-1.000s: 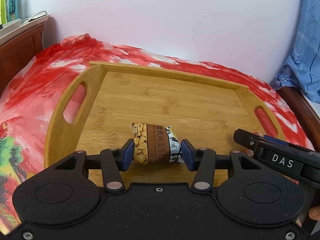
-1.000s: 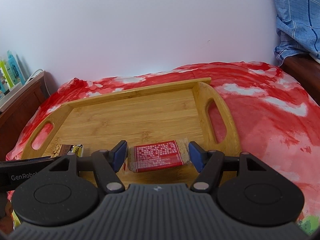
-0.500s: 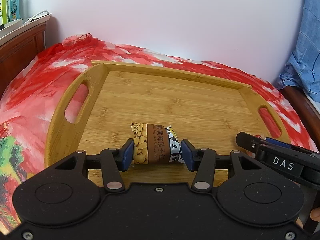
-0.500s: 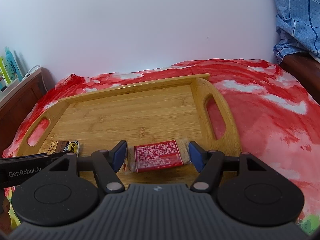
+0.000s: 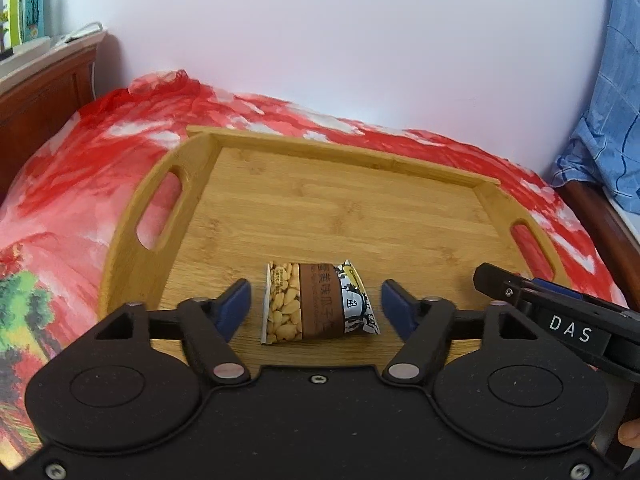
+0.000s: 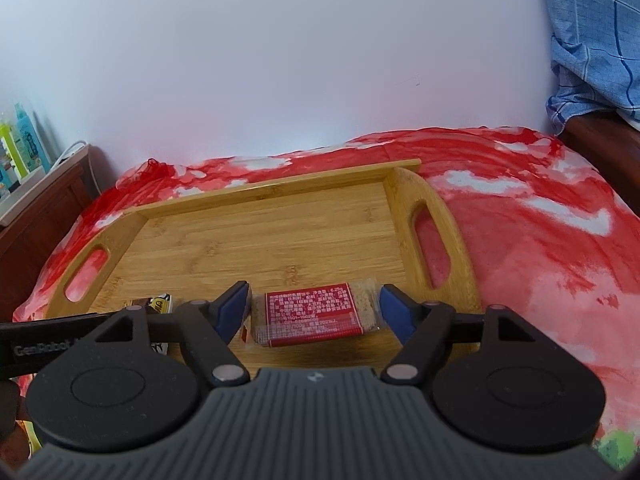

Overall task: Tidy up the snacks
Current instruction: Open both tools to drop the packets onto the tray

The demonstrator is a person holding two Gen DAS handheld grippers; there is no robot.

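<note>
A bamboo tray (image 5: 360, 208) lies on a red cloth. On its near part rests a seed packet (image 5: 320, 304), brown and yellow, between the blue pads of my left gripper (image 5: 315, 294). The jaws are opening and there is a gap on both sides of the packet. In the right wrist view a red cracker packet (image 6: 312, 314) lies flat on the tray (image 6: 260, 240) between the pads of my right gripper (image 6: 314, 300). These jaws are opening too, and neither pad presses on it. One right-gripper finger (image 5: 500, 284) shows at the left view's right edge.
The red patterned cloth (image 6: 540, 240) covers the surface around the tray. Dark wooden furniture (image 5: 44, 92) with bottles on top stands at the left. Blue checked fabric (image 6: 592, 40) hangs at the right. A white wall runs close behind the tray.
Both grippers' jaws have spread apart and let go of their packets. The seed packet and the red packet now lie loose on the tray. Neither hand has shifted.
</note>
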